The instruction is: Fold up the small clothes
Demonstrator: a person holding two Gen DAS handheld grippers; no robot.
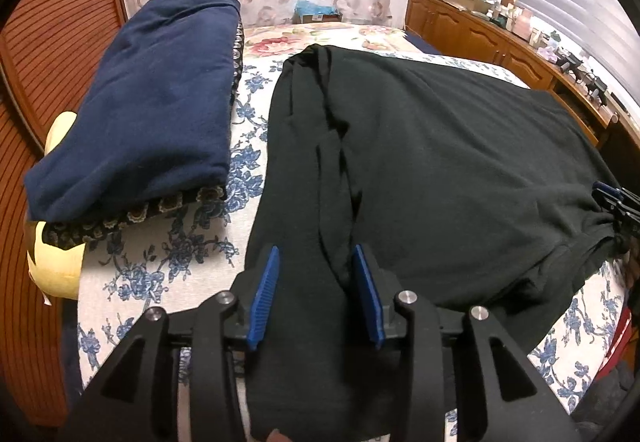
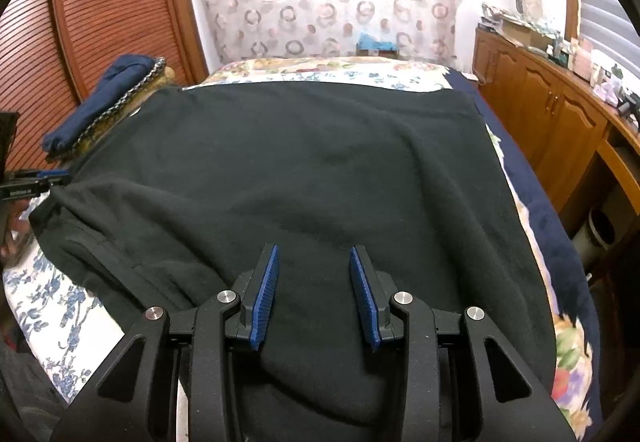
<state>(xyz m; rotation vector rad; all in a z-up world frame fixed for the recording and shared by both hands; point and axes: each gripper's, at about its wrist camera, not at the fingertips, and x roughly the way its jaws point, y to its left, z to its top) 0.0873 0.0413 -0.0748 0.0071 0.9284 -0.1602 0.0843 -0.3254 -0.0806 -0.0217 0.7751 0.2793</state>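
- A black garment lies spread across the bed — it covers most of the blue-flowered cover.
- The left gripper sits at the garment's near edge, where the cloth is bunched into long folds. A fold runs between its blue pads, yet the jaws stand apart and I see no squeeze on it, so it reads as released.
- The right gripper hovers over the same garment, further along that near edge. Its jaws stand apart, with flat cloth beneath them and nothing pinched.
- Left of the garment, near the headboard end, a folded navy piece rests on a patterned dark cloth — apart from the black garment, with flowered cover showing between.
- Right of the bed stands a wooden cabinet, cluttered on top.
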